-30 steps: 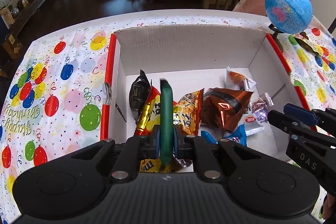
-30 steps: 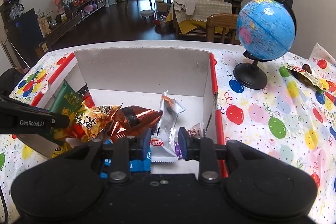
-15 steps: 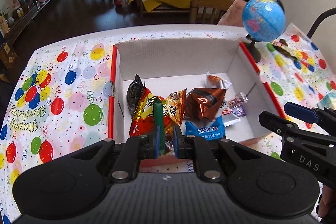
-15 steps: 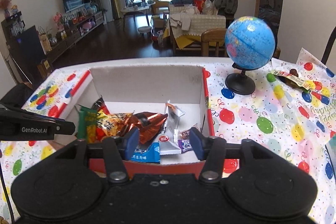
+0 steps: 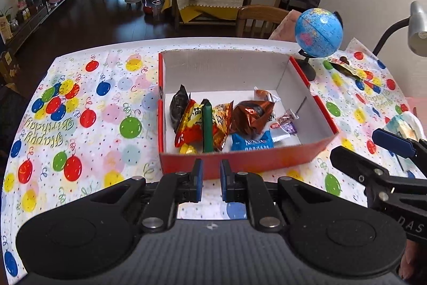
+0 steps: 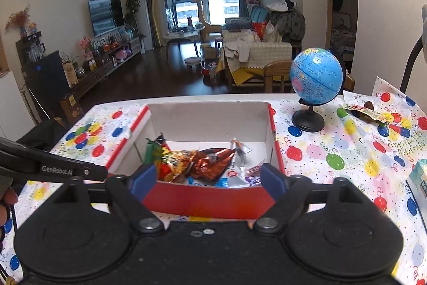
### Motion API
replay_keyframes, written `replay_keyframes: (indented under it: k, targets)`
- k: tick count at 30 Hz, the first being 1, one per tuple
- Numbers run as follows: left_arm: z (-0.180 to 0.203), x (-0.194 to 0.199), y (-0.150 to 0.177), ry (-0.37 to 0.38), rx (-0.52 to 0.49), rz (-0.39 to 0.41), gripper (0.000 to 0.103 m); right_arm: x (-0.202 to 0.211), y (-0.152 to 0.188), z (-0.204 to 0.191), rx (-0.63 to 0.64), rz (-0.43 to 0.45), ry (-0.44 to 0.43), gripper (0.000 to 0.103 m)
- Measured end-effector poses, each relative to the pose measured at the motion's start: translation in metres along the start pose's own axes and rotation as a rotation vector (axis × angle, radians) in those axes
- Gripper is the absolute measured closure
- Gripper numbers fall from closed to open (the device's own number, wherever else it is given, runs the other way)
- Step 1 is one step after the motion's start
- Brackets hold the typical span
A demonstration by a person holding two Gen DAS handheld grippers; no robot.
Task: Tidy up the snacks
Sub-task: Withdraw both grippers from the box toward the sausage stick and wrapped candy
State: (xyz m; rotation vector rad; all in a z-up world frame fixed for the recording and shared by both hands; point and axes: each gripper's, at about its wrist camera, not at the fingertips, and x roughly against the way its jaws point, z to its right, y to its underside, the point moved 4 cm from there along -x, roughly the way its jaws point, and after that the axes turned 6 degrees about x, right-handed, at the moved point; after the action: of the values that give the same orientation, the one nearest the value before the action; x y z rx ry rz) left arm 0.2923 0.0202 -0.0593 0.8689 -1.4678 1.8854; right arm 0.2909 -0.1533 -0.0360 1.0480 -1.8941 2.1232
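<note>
Balloon-print tablecloth [image 5: 88, 103] covered the table where the red cardboard box [image 5: 240, 162] sat holding the snacks, the green packet [image 5: 207, 130] upright among them, apparently to save room. The left gripper [image 5: 210, 178] hung empty before the box, jaws slightly apart. The right gripper [image 6: 205, 179] was spread wide, holding nothing, likely ready for the loose wrapper [image 6: 365, 112] beyond the globe [image 6: 316, 78].

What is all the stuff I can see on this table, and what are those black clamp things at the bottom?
box: one, red outside, white inside, table centre
green packet: one, standing on edge in the box
other snack packets: several, black, red-yellow, orange, brown, blue, in the box
globe: one, blue, right of the box
tablecloth: one, white with balloons
snack wrapper: one, beyond the globe
left gripper: black, blue pads, slightly open, empty
right gripper: black, wide open, empty
</note>
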Motion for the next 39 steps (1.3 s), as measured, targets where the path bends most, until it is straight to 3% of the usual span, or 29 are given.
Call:
replay_keyframes:
  k: [6, 15, 20, 26, 39]
  targets:
    - [-0.008, 0.022, 0.015, 0.017, -0.006, 0.021, 0.091, 0.023, 0.008, -0.019, 0.003, 0.028, -0.011, 0.004]
    - [-0.023, 0.042, 0.040, 0.077, 0.020, 0.022, 0.090, 0.045, 0.030, -0.037, -0.004, 0.020, -0.028, 0.002]
    - [-0.025, 0.046, 0.058, 0.099, 0.019, 0.020, 0.081, 0.052, 0.051, -0.045, -0.011, -0.002, -0.033, 0.000]
    - [-0.022, 0.042, 0.092, 0.140, -0.006, -0.031, 0.074, 0.054, 0.086, -0.054, -0.003, -0.056, -0.058, 0.000]
    - [-0.013, -0.009, 0.147, 0.078, -0.038, -0.174, 0.074, 0.035, 0.139, -0.039, -0.060, -0.176, 0.002, 0.002]
